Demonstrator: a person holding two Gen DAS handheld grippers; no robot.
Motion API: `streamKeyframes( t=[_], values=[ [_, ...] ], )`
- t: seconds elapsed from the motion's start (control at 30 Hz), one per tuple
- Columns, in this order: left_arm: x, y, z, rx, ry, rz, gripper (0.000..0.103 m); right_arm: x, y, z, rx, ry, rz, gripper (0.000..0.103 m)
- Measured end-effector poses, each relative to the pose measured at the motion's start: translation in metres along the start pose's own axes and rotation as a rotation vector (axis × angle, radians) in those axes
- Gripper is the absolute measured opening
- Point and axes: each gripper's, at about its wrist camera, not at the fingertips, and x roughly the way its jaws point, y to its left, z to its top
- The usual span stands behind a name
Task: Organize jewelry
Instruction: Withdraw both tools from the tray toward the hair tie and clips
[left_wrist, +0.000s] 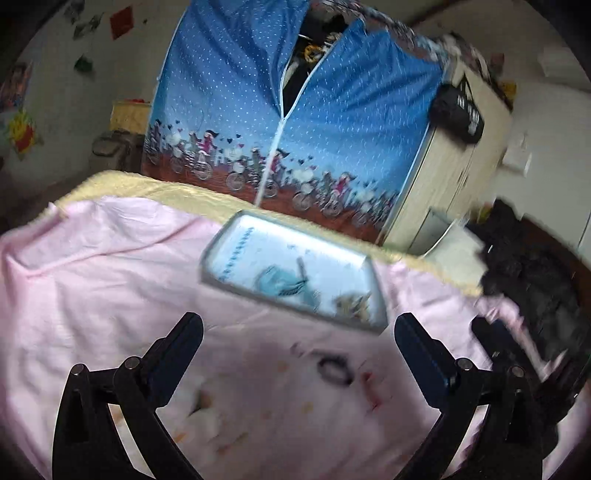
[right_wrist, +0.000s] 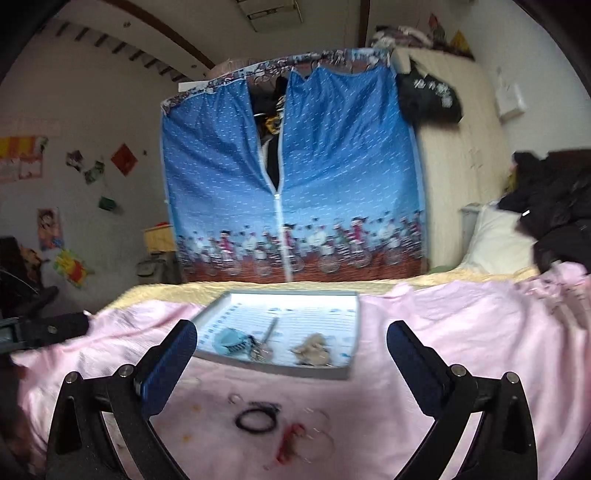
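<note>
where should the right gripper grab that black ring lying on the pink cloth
Take the black ring by its near arc, coming straight down from above. It lies flat on the pink cloth, so one finger goes inside the loop and one outside. The right gripper is open and empty.

The bed (right_wrist: 461, 325) fills the lower half of both views, covered by a pink sheet (right_wrist: 443, 350) over a yellow blanket (right_wrist: 258, 286). At the centre of the frame a shallow tray (right_wrist: 351, 332) lies on the sheet. Below it, directly on the sheet, lie a black ring (right_wrist: 256, 420), a red piece (right_wrist: 291, 441) and thin wire hoops (right_wrist: 317, 439). At right, a white pillow (right_wrist: 496, 240) and dark clothes (right_wrist: 554, 206).
</note>
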Motion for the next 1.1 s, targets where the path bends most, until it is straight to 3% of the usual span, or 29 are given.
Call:
streamKeyframes(
  t=[0.1, 0.23, 0.43, 0.67, 0.83, 1.1],
  values=[
    [-0.02, -0.007, -0.016, 0.08, -0.043, 0.056, 0.102, -0.016, 0.009, -0.009, -0.031, -0.013, -0.05, 0.103],
    [-0.041, -0.007, -0.039, 0.132, -0.069, 0.159, 0.102, -0.034, 0.017, -0.021, -0.018, -0.009, -0.039, 0.103],
    [-0.038, 0.027, -0.056, 0.011, 0.002, 0.127, 0.102, -0.049, 0.035, -0.042, -0.025, 0.056, -0.035, 0.103],
    [-0.043, 0.042, -0.059, 0.018, 0.032, 0.227, 0.102, -0.043, 0.039, -0.054, -0.007, 0.144, -0.021, 0.103],
    [-0.032, 0.049, -0.067, 0.017, 0.079, 0.21, 0.102, -0.028, 0.041, -0.061, 0.003, 0.229, 0.006, 0.103],
    [-0.012, 0.058, -0.066, 0.021, 0.133, 0.16, 0.102, 0.03, 0.041, -0.07, 0.018, 0.446, 0.178, 0.103]
  ],
)
